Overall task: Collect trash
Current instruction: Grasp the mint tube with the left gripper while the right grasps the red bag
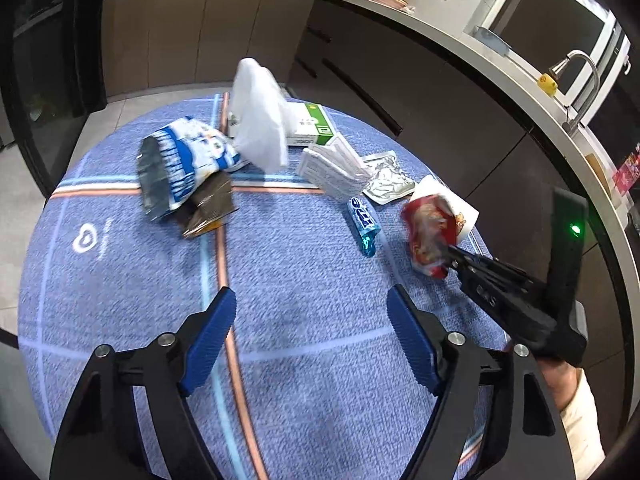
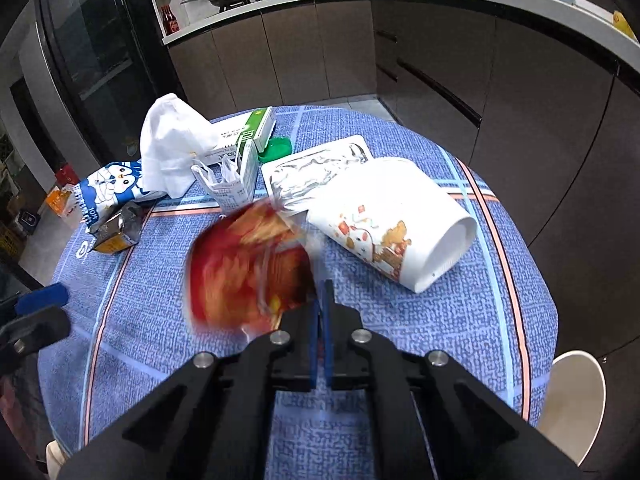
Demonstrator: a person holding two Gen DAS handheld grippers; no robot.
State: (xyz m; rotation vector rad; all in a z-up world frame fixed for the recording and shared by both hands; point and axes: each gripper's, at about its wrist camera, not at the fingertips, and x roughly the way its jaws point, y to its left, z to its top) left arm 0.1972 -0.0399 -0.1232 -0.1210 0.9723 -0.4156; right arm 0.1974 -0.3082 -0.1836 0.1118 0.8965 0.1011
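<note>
Pinching red wrapper [image 2: 248, 264] edge: right gripper [image 2: 322, 300] clamped on it, ctr of counter [image 2: 460, 360]. Left gripper [image 1: 312, 320] apart, empty. Wrapper to be lifted slowly, clear of cup [image 2: 392, 232] at 2 o'clock.

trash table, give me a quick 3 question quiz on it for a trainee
1. True or false: the right gripper is shut on the red snack wrapper.
2. How does the white paper cup sit: A upright, B on its side, C upside down?
3. What lies between the pads of the left gripper?

Key
1. True: its pads pinch the wrapper's edge.
2. B
3. Nothing, only the blue tablecloth shows below the open jaws.
</note>
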